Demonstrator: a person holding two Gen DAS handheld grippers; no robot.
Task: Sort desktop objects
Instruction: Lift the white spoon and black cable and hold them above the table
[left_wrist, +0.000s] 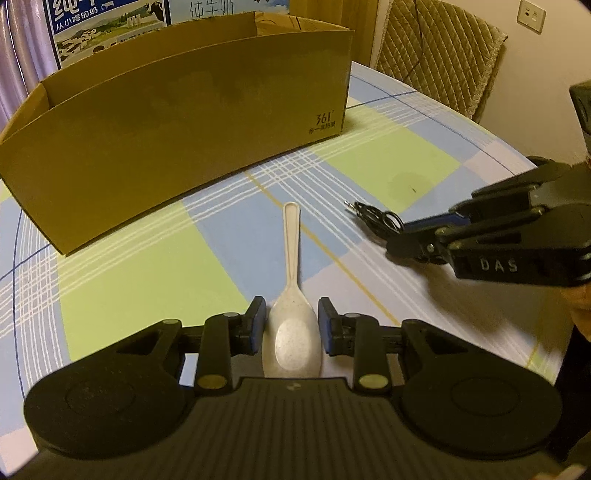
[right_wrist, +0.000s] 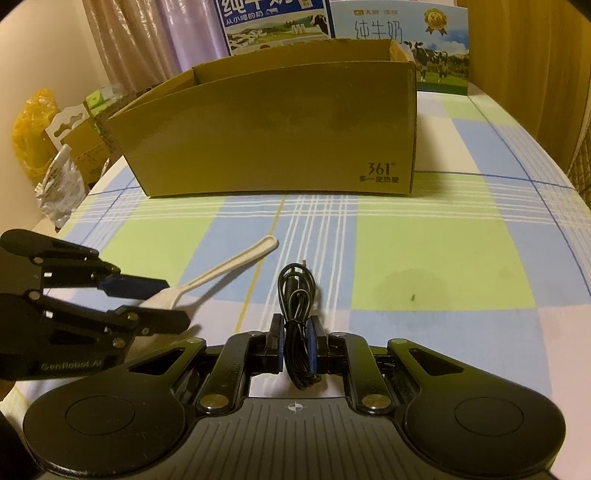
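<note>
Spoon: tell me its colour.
Off-white with faint speckles; the spoon shows best in the left wrist view.

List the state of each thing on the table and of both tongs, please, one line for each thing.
Cardboard box: upright on the table, top open, inside not visible.
Rice spoon: lying flat, bowl end between the left tongs' fingers, handle pointing to the box.
Black cable: coiled in a bundle, gripped by the right tongs.
Left tongs: open, one finger on each side of the spoon bowl.
Right tongs: shut on the cable.
</note>
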